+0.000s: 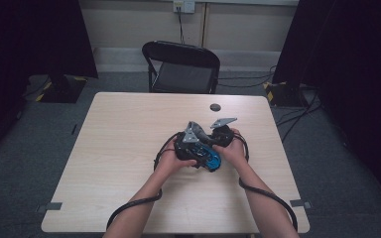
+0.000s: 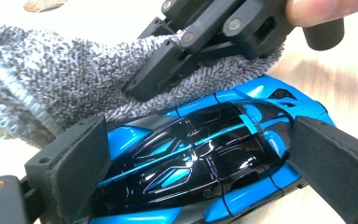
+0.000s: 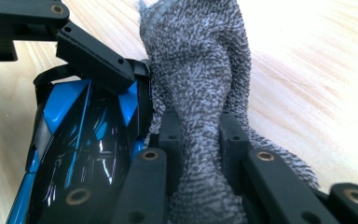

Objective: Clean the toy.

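Observation:
A glossy blue and black toy car (image 2: 191,163) lies on the wooden table (image 1: 124,148), lengthwise between the two padded jaws of my left gripper (image 2: 200,158), which is shut on it end to end. My right gripper (image 3: 200,140) is shut on a grey terry cloth (image 3: 200,56), bunched between its jaws. The cloth (image 2: 51,79) lies against the car's side and roof edge, and the car (image 3: 84,140) sits just left of it. In the high view both hands meet at the table's middle around the car (image 1: 212,159).
A black folding chair (image 1: 183,67) stands beyond the table's far edge. A small dark round disc (image 1: 215,107) sits on the table near that edge. Cables (image 1: 129,206) trail from both grippers toward the near edge. Dark curtains flank the room.

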A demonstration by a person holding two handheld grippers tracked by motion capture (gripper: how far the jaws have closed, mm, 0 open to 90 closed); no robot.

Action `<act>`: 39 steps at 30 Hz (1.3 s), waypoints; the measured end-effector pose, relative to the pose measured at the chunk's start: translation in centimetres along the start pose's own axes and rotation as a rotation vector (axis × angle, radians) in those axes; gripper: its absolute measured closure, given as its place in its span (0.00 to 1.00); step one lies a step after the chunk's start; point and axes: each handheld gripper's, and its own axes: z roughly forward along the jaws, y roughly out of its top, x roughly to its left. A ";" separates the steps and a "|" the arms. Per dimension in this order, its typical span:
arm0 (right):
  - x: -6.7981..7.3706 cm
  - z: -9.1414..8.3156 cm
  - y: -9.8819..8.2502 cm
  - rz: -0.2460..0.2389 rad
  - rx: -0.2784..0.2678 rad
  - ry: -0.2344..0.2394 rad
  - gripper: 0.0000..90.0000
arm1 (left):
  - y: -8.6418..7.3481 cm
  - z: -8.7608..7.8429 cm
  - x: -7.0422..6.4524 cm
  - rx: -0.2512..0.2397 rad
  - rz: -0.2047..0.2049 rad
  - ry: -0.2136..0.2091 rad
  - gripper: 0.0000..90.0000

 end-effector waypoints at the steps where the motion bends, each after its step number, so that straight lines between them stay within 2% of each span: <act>1: 0.0 -0.1 -0.1 0.002 0.002 0.000 0.85 | 0.0 0.0 0.0 0.000 -0.001 0.000 0.05; 23: -0.2 -2.0 -1.5 -0.009 0.004 0.005 0.85 | 0.1 0.0 0.0 0.005 -0.007 0.001 0.06; 32: -0.6 -3.3 -2.8 0.001 -0.002 0.016 0.85 | 0.1 0.0 0.0 0.005 -0.007 0.000 0.06; 39: -0.6 -4.2 -3.5 -0.012 -0.001 0.013 0.85 | 0.2 0.0 -0.1 0.011 -0.003 0.000 0.06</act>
